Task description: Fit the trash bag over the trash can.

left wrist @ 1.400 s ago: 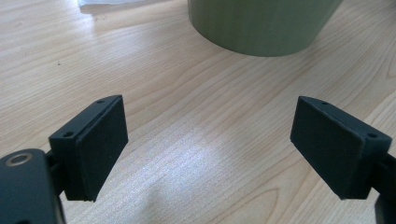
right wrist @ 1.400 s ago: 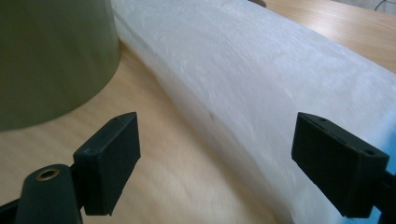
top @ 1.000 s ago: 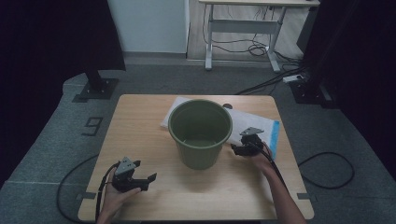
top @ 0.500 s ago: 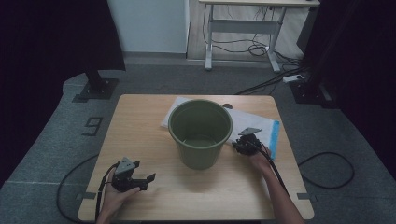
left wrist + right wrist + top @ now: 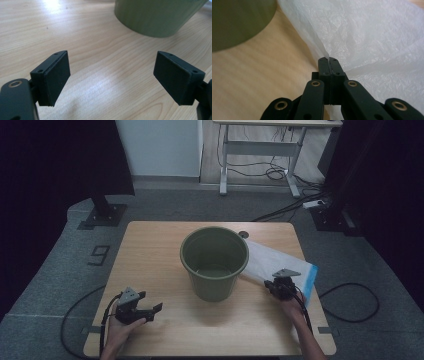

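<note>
An olive-green bucket (image 5: 214, 262) stands upright mid-table, empty inside. To its right lies a white plastic bag (image 5: 272, 262) with a blue edge, flat on the wood. My right gripper (image 5: 274, 287) sits at the bag's near edge; its jaws have just closed, and in the right gripper view the gripper (image 5: 329, 60) is shut on a raised fold of the bag (image 5: 372, 37), with the bucket (image 5: 237, 20) to the upper left. My left gripper (image 5: 152, 312) rests near the table's front left, open with nothing between its fingers. In the left gripper view the gripper (image 5: 111, 75) faces bare wood, the bucket (image 5: 155, 15) beyond.
The wooden table (image 5: 155, 250) has a cable hole (image 5: 243, 234) behind the bucket. On the grey floor around it run cables (image 5: 350, 302), a stand base (image 5: 102, 215) sits at the left and a desk frame (image 5: 260, 155) at the back.
The right gripper has gone from open to shut on the bag's edge and moved toward the near right. The bag has shifted right with it. The left gripper has stayed put.
</note>
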`<state>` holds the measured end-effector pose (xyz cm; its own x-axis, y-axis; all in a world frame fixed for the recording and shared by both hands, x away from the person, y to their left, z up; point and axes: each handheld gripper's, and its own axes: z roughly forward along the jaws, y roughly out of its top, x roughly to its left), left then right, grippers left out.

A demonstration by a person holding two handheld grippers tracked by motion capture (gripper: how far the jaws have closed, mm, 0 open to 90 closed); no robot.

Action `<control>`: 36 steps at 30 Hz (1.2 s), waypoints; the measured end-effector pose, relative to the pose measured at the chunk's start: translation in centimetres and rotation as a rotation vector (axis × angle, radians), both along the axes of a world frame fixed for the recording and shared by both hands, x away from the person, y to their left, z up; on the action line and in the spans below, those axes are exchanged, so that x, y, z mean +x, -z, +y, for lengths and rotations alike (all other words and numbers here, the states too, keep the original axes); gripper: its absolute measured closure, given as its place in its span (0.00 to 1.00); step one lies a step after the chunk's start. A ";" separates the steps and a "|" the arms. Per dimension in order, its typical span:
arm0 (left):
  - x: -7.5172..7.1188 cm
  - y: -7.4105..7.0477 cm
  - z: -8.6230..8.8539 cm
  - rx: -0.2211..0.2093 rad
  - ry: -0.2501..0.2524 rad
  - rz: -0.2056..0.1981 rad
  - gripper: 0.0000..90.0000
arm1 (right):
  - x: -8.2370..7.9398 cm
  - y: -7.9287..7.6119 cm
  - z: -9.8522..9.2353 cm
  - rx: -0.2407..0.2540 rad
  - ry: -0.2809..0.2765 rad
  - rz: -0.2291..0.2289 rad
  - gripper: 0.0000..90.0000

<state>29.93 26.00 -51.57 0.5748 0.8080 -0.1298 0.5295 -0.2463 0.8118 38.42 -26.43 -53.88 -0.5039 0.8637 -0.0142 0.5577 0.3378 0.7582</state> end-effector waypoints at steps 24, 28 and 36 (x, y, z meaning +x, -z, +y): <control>-0.4 -0.5 -0.3 -0.016 -0.010 -0.008 0.15 | -2.9 -2.6 2.2 0.013 -0.045 -0.127 0.49; -0.2 -0.4 -0.2 -0.045 0.002 0.003 0.15 | 0.0 -2.9 3.5 0.038 -0.069 -0.109 0.49; 0.0 -0.2 -0.2 -0.042 0.005 0.007 0.16 | 3.6 -2.1 5.9 0.034 -0.111 -0.089 0.48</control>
<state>29.92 25.82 -51.34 0.5776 0.7989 -0.1678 0.5343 -0.2146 0.8176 41.98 -20.53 -51.76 -0.5942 0.8036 -0.0345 0.4484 0.3665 0.8152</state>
